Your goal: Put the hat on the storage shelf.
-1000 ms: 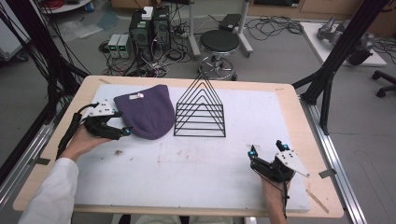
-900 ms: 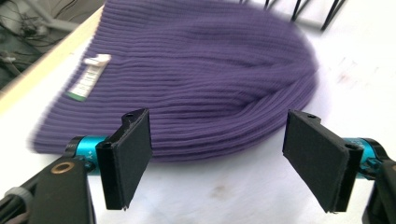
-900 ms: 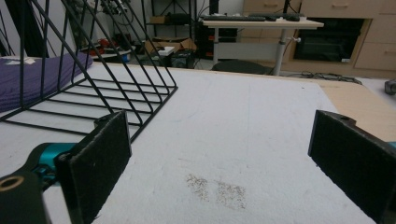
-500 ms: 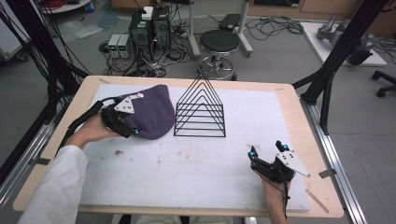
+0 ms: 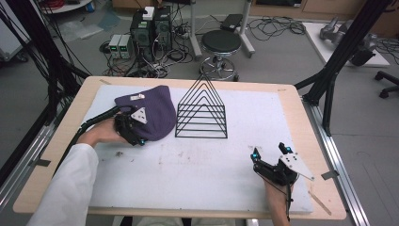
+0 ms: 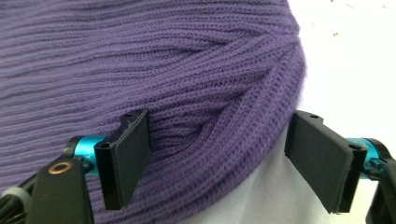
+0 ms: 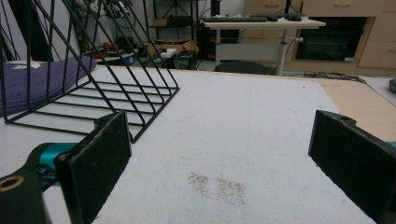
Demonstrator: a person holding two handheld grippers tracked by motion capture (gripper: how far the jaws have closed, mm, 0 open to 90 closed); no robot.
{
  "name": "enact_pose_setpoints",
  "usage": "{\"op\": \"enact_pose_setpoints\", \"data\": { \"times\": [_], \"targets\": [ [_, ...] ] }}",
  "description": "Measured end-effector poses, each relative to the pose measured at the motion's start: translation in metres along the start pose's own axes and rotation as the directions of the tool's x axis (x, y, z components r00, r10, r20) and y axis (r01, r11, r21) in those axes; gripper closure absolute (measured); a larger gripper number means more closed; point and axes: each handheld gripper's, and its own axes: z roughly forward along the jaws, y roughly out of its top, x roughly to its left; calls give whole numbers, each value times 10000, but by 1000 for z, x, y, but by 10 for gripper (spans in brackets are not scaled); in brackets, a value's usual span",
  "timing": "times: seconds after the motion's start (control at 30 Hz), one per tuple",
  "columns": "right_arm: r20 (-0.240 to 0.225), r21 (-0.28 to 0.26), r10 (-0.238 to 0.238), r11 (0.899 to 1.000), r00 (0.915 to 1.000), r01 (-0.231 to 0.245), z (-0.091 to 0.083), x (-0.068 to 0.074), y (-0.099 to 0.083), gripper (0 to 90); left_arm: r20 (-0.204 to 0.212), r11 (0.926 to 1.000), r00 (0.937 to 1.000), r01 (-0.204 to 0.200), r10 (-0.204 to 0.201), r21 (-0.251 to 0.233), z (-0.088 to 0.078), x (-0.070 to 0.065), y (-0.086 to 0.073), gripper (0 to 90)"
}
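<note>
A purple knitted hat (image 5: 155, 106) lies flat on the white mat (image 5: 211, 165), at the back left. My left gripper (image 5: 142, 137) is at the hat's near edge, open. In the left gripper view its jaws straddle the rounded rim of the hat (image 6: 187, 70), with knit between the pads (image 6: 128, 154) and the left gripper (image 6: 219, 158) not closed on it. A black wire rack (image 5: 201, 110) with triangular dividers stands just right of the hat. My right gripper (image 5: 268, 150) rests near the front right of the mat, open and empty, its jaws (image 7: 219, 163) wide over bare mat.
The right gripper view shows the rack (image 7: 93, 84) ahead on the left, with the hat (image 7: 42, 79) behind it. The wooden table rim (image 5: 301, 103) frames the mat. A stool (image 5: 221, 42) and computer boxes (image 5: 150, 28) stand on the floor beyond.
My left gripper has moved right, from beside the hat's left edge onto its near edge. The right gripper has stayed put.
</note>
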Motion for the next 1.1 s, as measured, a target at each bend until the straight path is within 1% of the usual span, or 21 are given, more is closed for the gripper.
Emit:
{"op": "enact_pose_setpoints", "data": {
  "times": [0.03,0.13,0.17,0.2,0.23,0.27,0.33,0.37,0.43,0.47,0.5,0.53,0.6,0.7,0.77,0.83,0.93,1.03,1.07,1.1],
  "targets": [
    [35,16,-23,10000,10000,23,0,-1,0,51,0,10000,10000,0,0,0,0,0,0,229],
    [31,79,102,9999,9999,-102,-1,-2,-1,51,219,9995,9994,282,-279,-122,4,4,-1,213],
    [45,88,137,9999,9999,-138,-1,-2,-1,51,306,9992,9989,356,-351,-164,4,6,-2,218],
    [69,52,82,10000,9999,-82,0,-2,-1,51,306,9992,9989,356,-351,-164,4,6,-2,236],
    [91,54,112,9999,9999,-113,0,-3,-1,51,431,9984,9977,524,-514,-224,5,9,-3,257],
    [94,109,133,9999,9999,-134,0,-3,-1,51,670,9974,9958,649,-627,-310,5,13,-4,289],
    [82,151,187,9997,9998,-188,0,-2,-1,51,769,9963,9945,740,-706,-432,6,16,-5,353],
    [95,140,145,9998,9999,-146,0,-3,-1,51,772,9950,9937,859,-818,-514,6,17,-5,390],
    [69,135,125,9998,9999,-126,1,-2,-1,51,697,9932,9930,996,-954,-597,5,19,-6,484],
    [69,135,125,9998,9999,-126,1,-2,-1,51,697,9932,9930,996,-954,-597,5,19,-6,549],
    [44,122,112,9999,9999,-112,1,-2,-1,51,439,9912,9929,1129,-1101,-685,5,20,-6,637],
    [16,145,112,9998,9999,-112,1,-2,-1,51,305,9913,9934,1124,-1105,-687,5,19,-6,701],
    [3,141,118,9998,9999,-118,1,-2,-1,51,296,9913,9934,1130,-1112,-669,5,20,-6,752],
    [-9,114,135,9998,9999,-135,0,-2,0,51,389,9882,9899,1384,-1361,-650,4,21,-5,784],
    [-19,145,190,9997,9998,-190,0,-2,0,51,441,9874,9887,1458,-1433,-611,4,22,-5,791],
    [32,90,137,9999,9999,-137,0,-3,-1,51,516,9874,9878,1496,-1470,-514,2,24,-5,792],
    [38,145,239,9996,9997,-239,-1,-4,-1,51,636,9842,9846,1666,-1628,-602,-3,26,-7,795],
    [50,121,242,9996,9997,-243,-2,-4,-1,51,525,9810,9834,1776,-1739,-785,-13,26,-8,795],
    [48,142,266,9995,9996,-266,-2,-4,-1,51,394,9806,9840,1767,-1739,-852,-18,26,-8,795],
    [62,120,258,9996,9996,-258,-2,-4,-1,51,253,9775,9827,1853,-1837,-1009,-24,27,-8,795]
  ]
}}
